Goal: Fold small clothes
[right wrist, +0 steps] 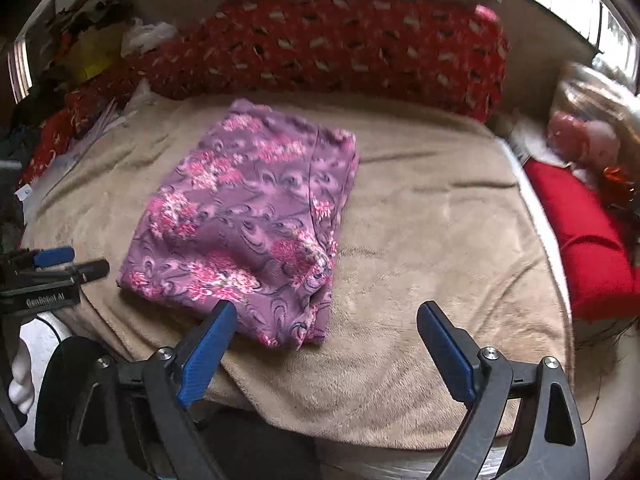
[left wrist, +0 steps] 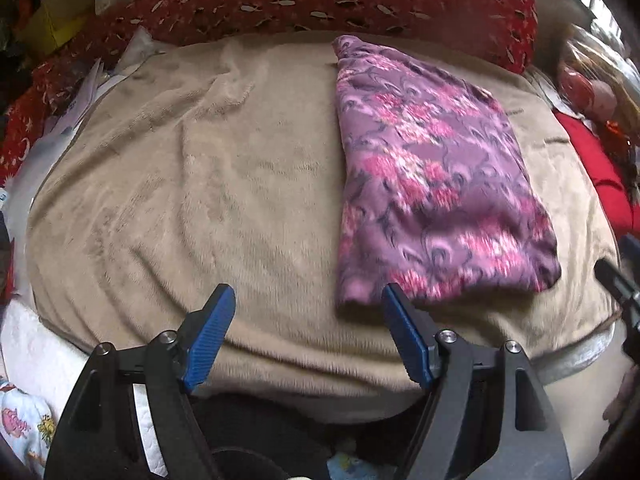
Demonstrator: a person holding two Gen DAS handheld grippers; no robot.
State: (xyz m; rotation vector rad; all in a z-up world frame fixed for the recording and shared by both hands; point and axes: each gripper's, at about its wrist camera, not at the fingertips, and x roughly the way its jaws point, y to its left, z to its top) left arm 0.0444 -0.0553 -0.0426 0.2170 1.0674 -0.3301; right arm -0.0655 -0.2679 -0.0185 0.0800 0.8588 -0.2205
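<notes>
A purple garment [left wrist: 436, 184] [right wrist: 248, 220] printed with pink and white flower clusters and dark swirls lies folded into a rough rectangle, flat on a tan fleece blanket [left wrist: 200, 200] [right wrist: 432, 240] spread over the bed. Its layers are stacked, with a seam line showing near one long side and slightly rumpled folds at the near corner.

A home bedroom or living room. Ahead of the claw lies a bed or couch under a beige plush blanket [right wrist: 420, 240], backed by a red patterned bolster [right wrist: 340, 44]; a doll [right wrist: 588, 136] and red cushion [right wrist: 588, 240] sit right.
</notes>
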